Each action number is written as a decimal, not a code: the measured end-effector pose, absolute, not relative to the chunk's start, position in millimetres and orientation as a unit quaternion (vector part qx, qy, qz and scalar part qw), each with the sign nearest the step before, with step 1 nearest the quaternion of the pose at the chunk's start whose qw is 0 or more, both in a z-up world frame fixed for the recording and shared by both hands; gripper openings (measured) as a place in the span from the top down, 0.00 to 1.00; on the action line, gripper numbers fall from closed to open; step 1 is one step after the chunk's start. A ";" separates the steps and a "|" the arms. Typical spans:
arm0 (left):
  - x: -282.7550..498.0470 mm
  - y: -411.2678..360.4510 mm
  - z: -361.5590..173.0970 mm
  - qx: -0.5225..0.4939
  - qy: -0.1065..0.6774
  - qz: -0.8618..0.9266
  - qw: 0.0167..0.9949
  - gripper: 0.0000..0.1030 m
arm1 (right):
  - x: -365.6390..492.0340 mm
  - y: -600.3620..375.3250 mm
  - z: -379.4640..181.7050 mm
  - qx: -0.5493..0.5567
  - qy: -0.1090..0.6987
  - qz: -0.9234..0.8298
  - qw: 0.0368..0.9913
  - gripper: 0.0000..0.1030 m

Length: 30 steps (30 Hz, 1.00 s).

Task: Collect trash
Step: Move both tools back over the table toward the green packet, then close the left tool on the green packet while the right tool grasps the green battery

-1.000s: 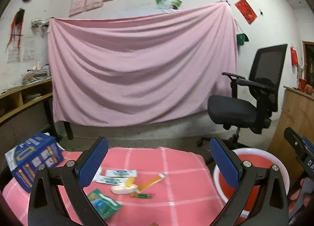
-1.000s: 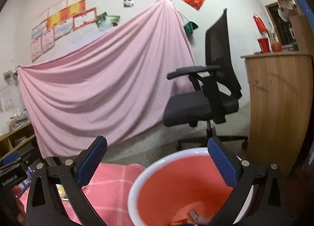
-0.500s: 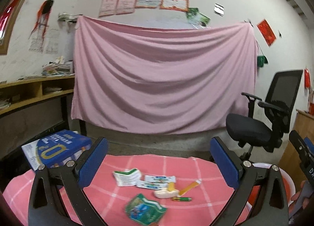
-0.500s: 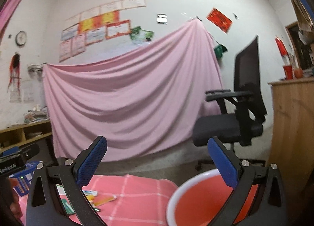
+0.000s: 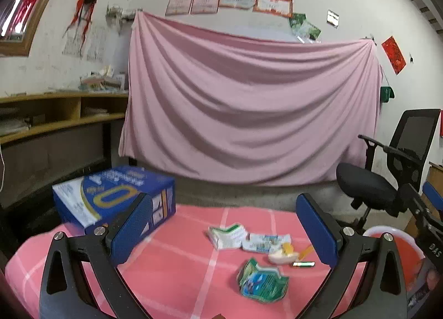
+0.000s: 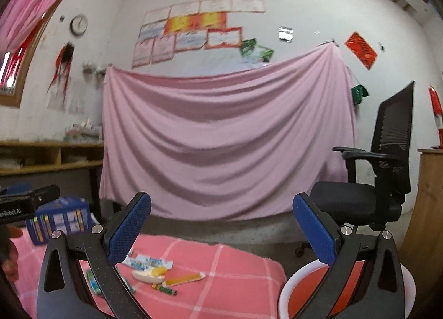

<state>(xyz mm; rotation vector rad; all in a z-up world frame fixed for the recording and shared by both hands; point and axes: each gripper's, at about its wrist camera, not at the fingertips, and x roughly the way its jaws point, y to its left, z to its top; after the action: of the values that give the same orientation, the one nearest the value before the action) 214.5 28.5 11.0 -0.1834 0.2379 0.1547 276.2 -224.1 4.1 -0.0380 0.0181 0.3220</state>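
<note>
Trash lies on the pink checked table [image 5: 177, 272]: a crumpled green packet [image 5: 261, 281], a white-green carton [image 5: 227, 236], a white-blue wrapper [image 5: 264, 242], a cream piece [image 5: 283, 256] and a small green battery [image 5: 303, 264]. The right wrist view shows the wrapper [image 6: 149, 260], cream piece [image 6: 148, 274], an orange strip [image 6: 184, 280] and the battery [image 6: 167, 290]. A red basin with a white rim [image 6: 289, 288] stands right of the table; it also shows in the left wrist view [image 5: 387, 231]. My left gripper [image 5: 224, 231] and right gripper [image 6: 221, 229] are open, empty, above the table.
A blue box [image 5: 110, 197] sits at the table's far left. A black office chair [image 6: 373, 197] stands behind the basin, a wooden cabinet [image 6: 426, 208] at far right. A pink sheet [image 5: 249, 114] hangs on the back wall, shelves [image 5: 55, 119] at left.
Both grippers have swung left and tilted up. The basin has slid toward the right edge of each view and the table trash has come toward the centre. Both stay open.
</note>
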 end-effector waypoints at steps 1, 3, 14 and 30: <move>215.2 29.7 7.1 -0.094 0.129 0.076 0.984 0.02 | 278.9 -221.6 1.9 -0.023 0.019 0.162 0.986 0.00; 217.9 30.1 0.6 -0.098 0.148 0.075 0.981 0.02 | 286.3 -217.8 -2.5 -0.027 0.043 0.165 0.985 0.00; 250.0 25.5 -31.3 -0.110 0.276 0.045 0.954 0.02 | 323.0 -203.3 -34.1 -0.029 0.193 0.193 0.962 0.00; 297.3 13.9 -60.2 -0.121 0.413 -0.058 0.901 0.42 | 358.4 -197.0 -59.7 -0.027 0.316 0.194 0.929 0.13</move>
<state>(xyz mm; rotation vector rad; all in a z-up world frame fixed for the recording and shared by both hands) 297.3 13.9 -60.2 -0.2494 0.8554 -0.1205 358.4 -197.0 -59.7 -0.0545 0.6466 0.3967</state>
